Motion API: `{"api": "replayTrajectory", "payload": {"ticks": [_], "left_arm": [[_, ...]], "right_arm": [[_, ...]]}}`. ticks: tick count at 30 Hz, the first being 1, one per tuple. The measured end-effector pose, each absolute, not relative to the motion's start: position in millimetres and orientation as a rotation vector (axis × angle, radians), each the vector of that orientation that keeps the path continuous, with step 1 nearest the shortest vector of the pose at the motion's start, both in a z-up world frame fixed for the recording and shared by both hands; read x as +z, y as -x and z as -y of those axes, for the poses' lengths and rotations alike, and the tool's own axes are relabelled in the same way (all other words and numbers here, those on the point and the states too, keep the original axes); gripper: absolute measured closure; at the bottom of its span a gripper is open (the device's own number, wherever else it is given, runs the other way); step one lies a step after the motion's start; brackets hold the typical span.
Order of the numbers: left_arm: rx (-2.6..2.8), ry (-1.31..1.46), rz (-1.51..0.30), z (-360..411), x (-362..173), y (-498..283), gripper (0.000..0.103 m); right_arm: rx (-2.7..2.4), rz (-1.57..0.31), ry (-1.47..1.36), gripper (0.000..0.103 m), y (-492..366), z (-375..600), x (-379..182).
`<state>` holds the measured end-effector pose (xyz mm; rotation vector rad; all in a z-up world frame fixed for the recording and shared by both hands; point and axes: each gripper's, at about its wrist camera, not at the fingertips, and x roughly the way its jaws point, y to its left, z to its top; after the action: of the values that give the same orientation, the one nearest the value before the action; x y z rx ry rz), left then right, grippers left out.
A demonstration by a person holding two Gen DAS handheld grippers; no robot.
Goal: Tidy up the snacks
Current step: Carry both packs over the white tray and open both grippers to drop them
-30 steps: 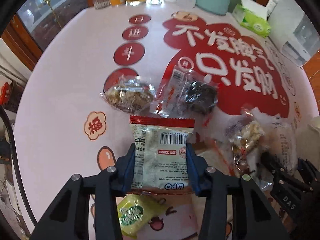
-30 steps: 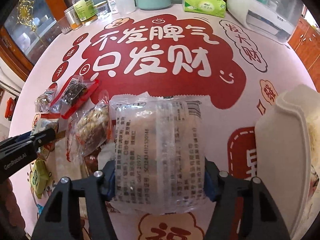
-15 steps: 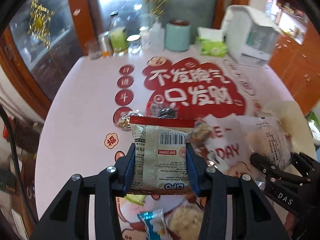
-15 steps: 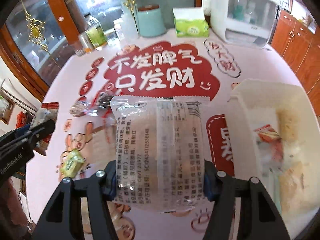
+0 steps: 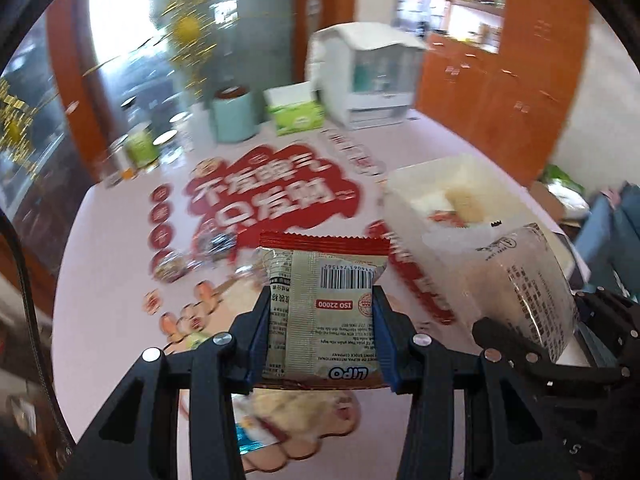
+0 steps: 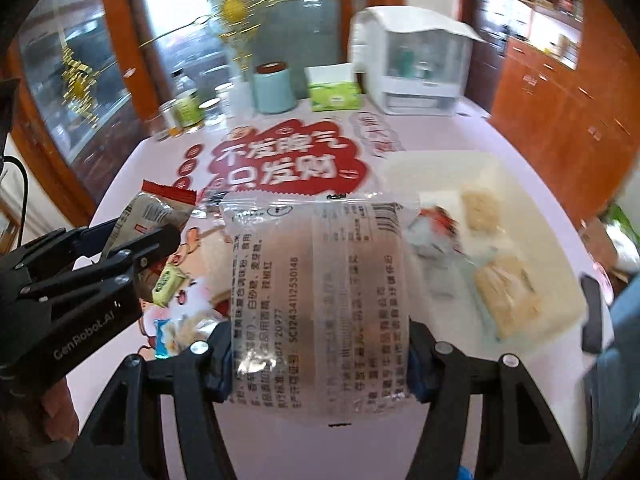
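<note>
Two snack packets are held in the air above a pink table (image 6: pixel 132 184) printed with a red cloud of white Chinese characters. The left tool (image 5: pixel 320 336) pinches a red-edged LIPO packet (image 5: pixel 324 300) between its blue pads, barcode side up. The right tool (image 6: pixel 320 356) grips a larger clear packet (image 6: pixel 316 300) covered in printed text, holding it just left of a white bin (image 6: pixel 440 160) on the table's right side, where several wrapped snacks already lie. More small packets, among them a green candy wrapper (image 6: pixel 168 284), are scattered on the near left. At the far edge stand a teal canister (image 6: pixel 274 88), a green tissue box (image 6: pixel 334 92) and a white appliance (image 6: pixel 412 64)
</note>
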<state>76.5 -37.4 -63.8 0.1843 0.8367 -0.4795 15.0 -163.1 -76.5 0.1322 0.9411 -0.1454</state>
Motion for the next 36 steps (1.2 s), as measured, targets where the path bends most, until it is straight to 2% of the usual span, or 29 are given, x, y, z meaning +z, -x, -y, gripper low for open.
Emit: {"api": "replayTrajectory", "payload": {"ticks": [11,21,32,34,36], "left_arm": [[-0.521,-0.309,-0.754,135,-39,-49,0.059],[-0.457,-0.307,-0.811,248,-43,-47,0.059],[-0.363,-0.278,-0.934,286,-67,-51,0.058],[-0.352,-0.269,-0.94,285,-66,-51,0.05],[-0.337,-0.262,-0.929,283,-64,-49,0.022]], "right_arm": [[-0.261,-0.839,-0.274,0.039,25,259,-58],[-0.161,-0.867,-0.255,0.039,9,363,-58],[-0.066,-0.844,-0.158,0.037,-44,424,-48],[-0.039,-0.837,-0.144,0.033,-57,424,-45],[-0.004,-0.852,-0.152,0.03,-70,424,-45]]}}
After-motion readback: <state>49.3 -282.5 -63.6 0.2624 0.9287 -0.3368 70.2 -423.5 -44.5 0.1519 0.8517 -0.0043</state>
